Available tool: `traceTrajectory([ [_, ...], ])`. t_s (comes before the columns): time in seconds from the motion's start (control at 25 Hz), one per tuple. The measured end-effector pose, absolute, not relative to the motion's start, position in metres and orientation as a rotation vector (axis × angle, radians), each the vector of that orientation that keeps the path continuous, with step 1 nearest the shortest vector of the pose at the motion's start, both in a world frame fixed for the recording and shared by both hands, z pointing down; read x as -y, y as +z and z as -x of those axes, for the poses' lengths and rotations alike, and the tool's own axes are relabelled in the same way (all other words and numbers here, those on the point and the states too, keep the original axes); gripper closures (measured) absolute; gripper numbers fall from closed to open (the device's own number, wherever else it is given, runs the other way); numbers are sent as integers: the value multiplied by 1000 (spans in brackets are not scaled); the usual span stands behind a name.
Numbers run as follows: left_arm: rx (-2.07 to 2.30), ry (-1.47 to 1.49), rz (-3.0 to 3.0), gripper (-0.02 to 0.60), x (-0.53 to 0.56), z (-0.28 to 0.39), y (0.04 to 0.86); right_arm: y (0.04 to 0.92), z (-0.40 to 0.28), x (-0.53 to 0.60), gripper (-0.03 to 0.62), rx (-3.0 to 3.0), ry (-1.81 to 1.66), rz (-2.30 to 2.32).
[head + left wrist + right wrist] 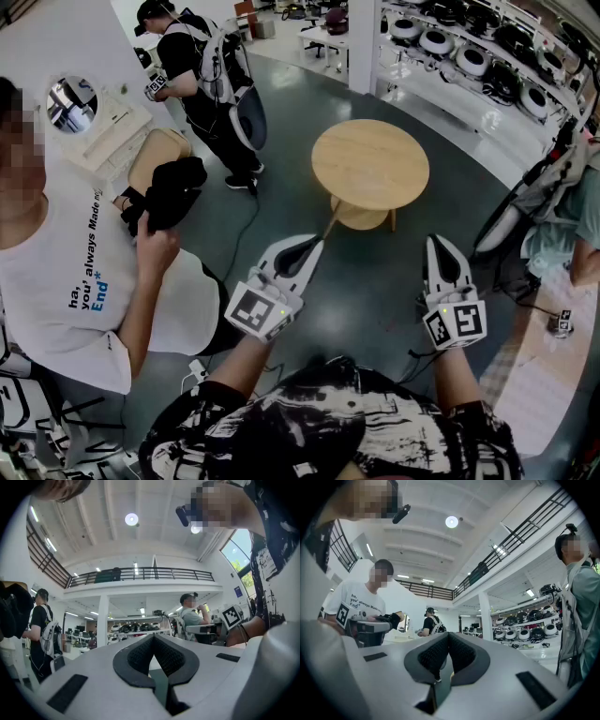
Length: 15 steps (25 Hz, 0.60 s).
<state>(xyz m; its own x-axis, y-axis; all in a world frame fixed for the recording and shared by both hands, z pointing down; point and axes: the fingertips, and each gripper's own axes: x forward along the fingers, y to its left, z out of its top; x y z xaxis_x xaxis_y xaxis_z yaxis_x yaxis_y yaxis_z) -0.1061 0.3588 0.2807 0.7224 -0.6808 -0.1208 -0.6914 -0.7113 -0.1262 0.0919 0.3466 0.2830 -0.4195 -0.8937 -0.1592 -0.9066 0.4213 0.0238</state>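
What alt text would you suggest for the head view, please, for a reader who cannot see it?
Seen from above, a person holds the left tongs and right tongs, both shut and empty, pointing toward a round wooden table. At left, a person in a white T-shirt holds a black bundle.

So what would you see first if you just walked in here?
Probably the two white grippers with black-and-white marker cubes, the left gripper and right gripper, held out over the dark floor, both with jaws shut on nothing. Just beyond them stands a round light wooden table. At the left, a person in a white T-shirt holds a black bundle of cloth.
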Motion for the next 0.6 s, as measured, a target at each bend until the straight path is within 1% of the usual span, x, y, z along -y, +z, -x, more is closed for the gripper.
traceTrajectory([
  [0.32, -1114, 148, 2755, 581, -344, 82, 273, 281, -115, -328, 594, -2553, 161, 1611],
  [0.6, -1133, 87, 2741, 581, -333, 70, 279, 281, -128, -316, 594, -2563, 149, 1586],
])
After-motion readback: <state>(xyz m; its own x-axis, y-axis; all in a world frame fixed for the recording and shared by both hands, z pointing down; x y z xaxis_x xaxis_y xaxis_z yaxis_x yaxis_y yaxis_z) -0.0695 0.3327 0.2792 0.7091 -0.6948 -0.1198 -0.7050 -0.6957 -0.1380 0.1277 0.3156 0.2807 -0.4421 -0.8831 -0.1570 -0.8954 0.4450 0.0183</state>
